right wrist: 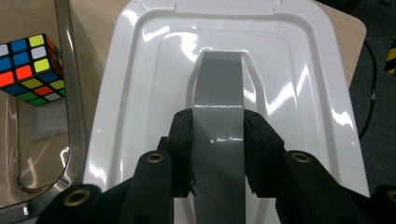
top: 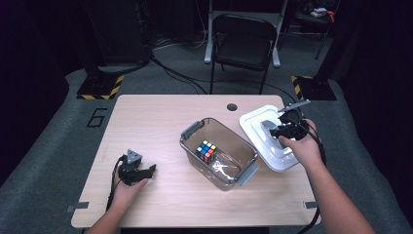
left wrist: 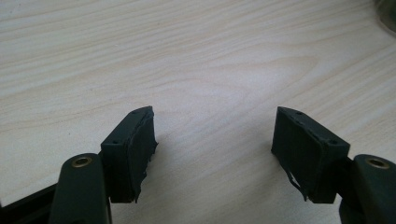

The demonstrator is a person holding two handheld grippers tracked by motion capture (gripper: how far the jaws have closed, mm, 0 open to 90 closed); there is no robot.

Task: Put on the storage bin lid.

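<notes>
Our right gripper (right wrist: 218, 135) clamps both pads on the grey handle (right wrist: 218, 93) of the white lid (right wrist: 299, 84), which sits tilted at the table's (top: 156, 117) right edge, beside the clear container (top: 192, 130) holding a Rubik's cube (top: 206, 151). Our left gripper (left wrist: 215, 149) rests near the table's front-left corner, jaws apart on nothing.

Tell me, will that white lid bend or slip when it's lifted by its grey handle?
The white lid looks like moulded plastic, so probably stiff and light. Its glossy surface seems slippery, but the right gripper clamps the grey handle, so it likely holds.
</notes>
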